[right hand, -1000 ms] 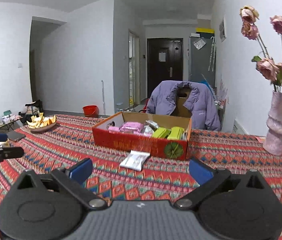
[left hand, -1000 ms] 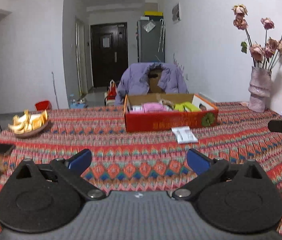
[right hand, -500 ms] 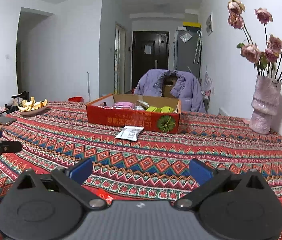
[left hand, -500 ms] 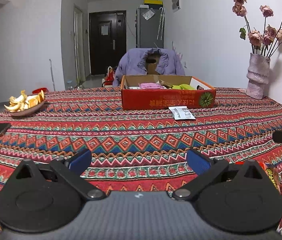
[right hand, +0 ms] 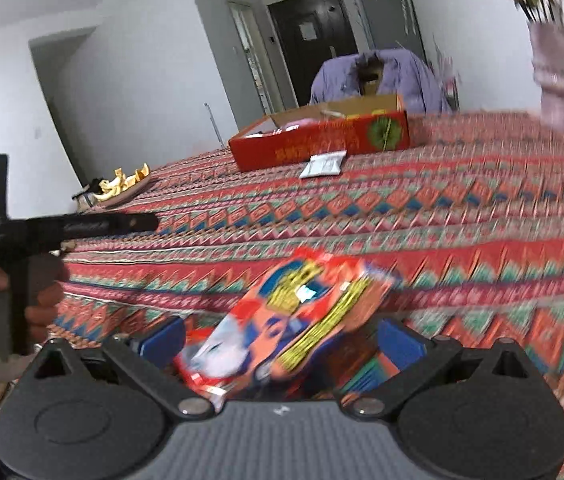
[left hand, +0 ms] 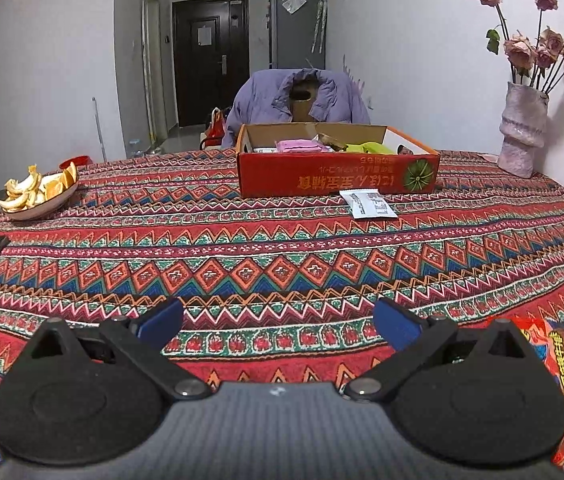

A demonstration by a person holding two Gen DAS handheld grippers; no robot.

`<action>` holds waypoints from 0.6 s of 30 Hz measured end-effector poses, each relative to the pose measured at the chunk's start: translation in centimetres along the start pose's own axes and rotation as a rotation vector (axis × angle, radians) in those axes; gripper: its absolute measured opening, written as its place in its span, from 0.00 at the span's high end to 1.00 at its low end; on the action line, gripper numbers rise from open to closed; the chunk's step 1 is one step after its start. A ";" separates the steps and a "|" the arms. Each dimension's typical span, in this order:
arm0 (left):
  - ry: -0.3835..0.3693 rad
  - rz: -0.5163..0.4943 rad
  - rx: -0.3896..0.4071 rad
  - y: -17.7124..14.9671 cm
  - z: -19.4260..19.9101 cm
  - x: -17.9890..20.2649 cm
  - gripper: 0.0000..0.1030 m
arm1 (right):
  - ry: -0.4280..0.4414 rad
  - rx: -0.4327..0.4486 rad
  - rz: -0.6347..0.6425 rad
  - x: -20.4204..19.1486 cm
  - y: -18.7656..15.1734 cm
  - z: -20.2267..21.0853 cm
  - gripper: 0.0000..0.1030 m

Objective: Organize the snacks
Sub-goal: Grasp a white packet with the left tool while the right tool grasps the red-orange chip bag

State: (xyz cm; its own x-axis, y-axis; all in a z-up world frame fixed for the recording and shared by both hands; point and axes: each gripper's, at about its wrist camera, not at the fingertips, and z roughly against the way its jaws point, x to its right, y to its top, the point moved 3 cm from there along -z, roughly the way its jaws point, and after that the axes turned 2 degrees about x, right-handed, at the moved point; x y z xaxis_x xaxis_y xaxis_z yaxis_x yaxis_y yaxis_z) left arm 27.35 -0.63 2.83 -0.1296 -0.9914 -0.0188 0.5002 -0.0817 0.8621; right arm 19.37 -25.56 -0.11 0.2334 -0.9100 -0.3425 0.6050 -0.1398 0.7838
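While the red snack packet [right hand: 294,320] sits at the near bench edge, tilted and blurred, its near end lies between the blue pads of the right tongs [right hand: 282,340], which are spread wide and not clamped on it; whether a pad touches it I can't tell. Risk as I see it: closing during this motion blur could pinch only a corner of the slick film, so the packet slips out or slides off the bench edge. Left tongs [left hand: 277,320] are spread too, holding nothing, with the packet at their 4 o'clock. The red cardboard box [left hand: 338,176], with other snacks already inside, is at 12 o'clock, well apart across the patterned bench [left hand: 241,248]. A white sachet [left hand: 368,204] lies just in front of the box.
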 end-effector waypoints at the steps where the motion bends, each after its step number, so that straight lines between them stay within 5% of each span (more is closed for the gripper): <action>1: -0.003 0.003 -0.003 0.1 -0.2 0.0 0.00 | 0.012 -0.004 -0.011 -0.3 -0.1 -0.7 0.00; 7: -0.013 -0.041 -0.009 0.5 -0.8 0.5 0.00 | 0.005 -0.020 0.009 -1.9 1.0 -4.6 0.03; 9: -0.003 -0.062 -0.016 0.6 -1.1 0.3 0.00 | -0.034 -0.055 0.083 -2.5 1.2 -5.9 0.19; 13: 0.009 -0.048 -0.030 0.9 -2.2 -0.3 0.00 | -0.062 -0.074 0.177 -3.1 0.8 -7.1 0.31; 15: -0.002 -0.028 -0.063 1.0 -3.2 -0.3 0.00 | -0.048 -0.062 0.159 -2.6 1.0 -7.1 0.44; 18: -0.024 -0.029 -0.074 1.5 -4.8 1.1 0.00 | -0.067 -0.034 0.111 -0.6 2.3 -6.8 0.45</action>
State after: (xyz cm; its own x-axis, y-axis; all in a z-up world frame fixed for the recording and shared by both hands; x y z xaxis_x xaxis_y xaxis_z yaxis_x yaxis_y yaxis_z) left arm 32.08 -2.29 1.71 -0.1652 -0.9858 -0.0297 0.5579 -0.1182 0.8215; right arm 25.74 -22.67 -1.64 0.2501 -0.9432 -0.2185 0.6040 -0.0244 0.7966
